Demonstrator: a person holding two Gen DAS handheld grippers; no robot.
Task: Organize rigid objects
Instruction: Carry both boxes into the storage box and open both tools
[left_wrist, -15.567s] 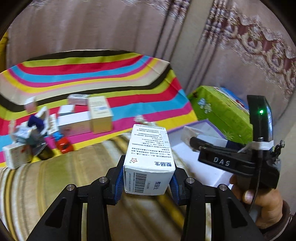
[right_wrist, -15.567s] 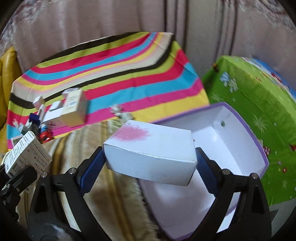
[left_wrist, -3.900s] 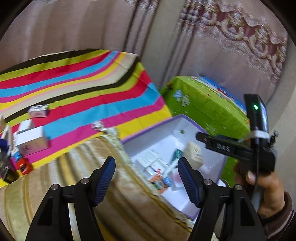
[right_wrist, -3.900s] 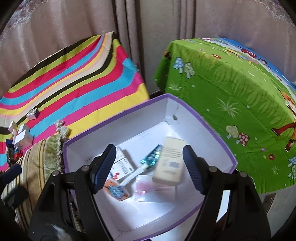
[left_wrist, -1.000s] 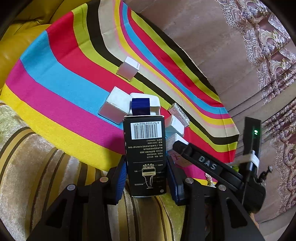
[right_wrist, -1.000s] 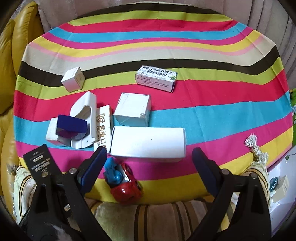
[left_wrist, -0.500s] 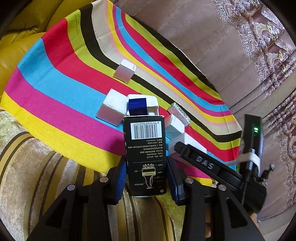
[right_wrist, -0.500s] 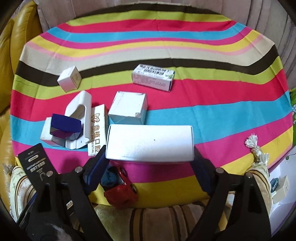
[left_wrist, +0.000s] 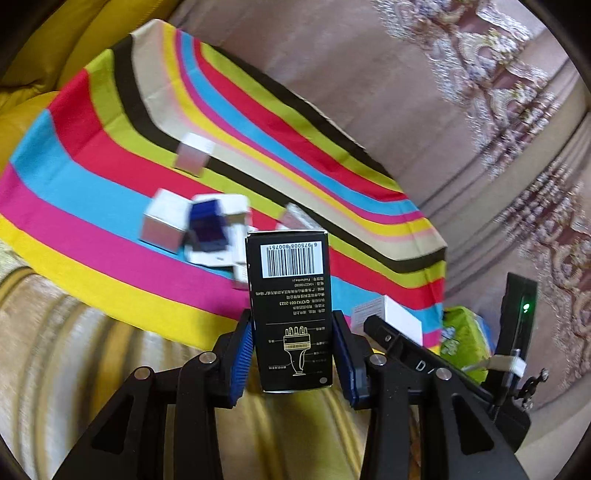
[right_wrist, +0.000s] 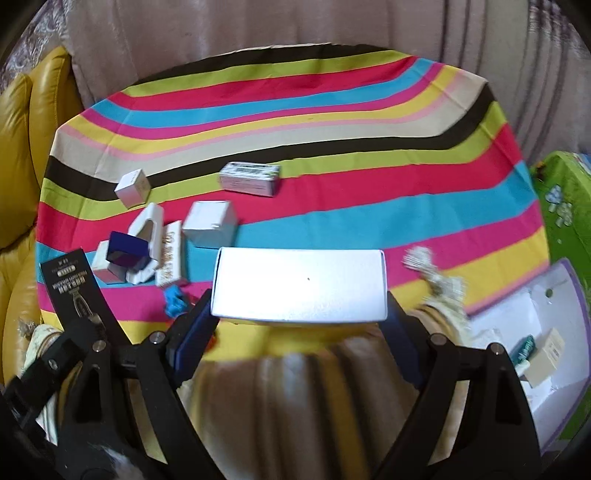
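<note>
Covering the table, the striped cloth (right_wrist: 332, 122) is the largest item and fills most of the right wrist view. Purple-edged storage box (right_wrist: 565, 332) sits at 4 o'clock, white inside, with a beige carton and a teal packet lying in it. Long white box (right_wrist: 299, 284) is at centre, clamped end to end by the right gripper (right_wrist: 299, 325), both blue pads pressed on its short ends; box is clear of the cloth. Black carton (left_wrist: 290, 310) stands upright in the left wrist view, barcode uppermost, squeezed on its two narrow sides by the left gripper (left_wrist: 291, 354). Remaining on the cloth, 9 to 11 o'clock of the long white box: square white box (right_wrist: 210, 223); green-and-white carton (right_wrist: 249, 179) lying flat; white holder (right_wrist: 146, 240) with a dark blue block (right_wrist: 127, 249) in it; small white cube (right_wrist: 133, 188) apart from the cluster. Blue toy (right_wrist: 173, 299) lies just beside the right gripper's left finger; detail blurred.
</note>
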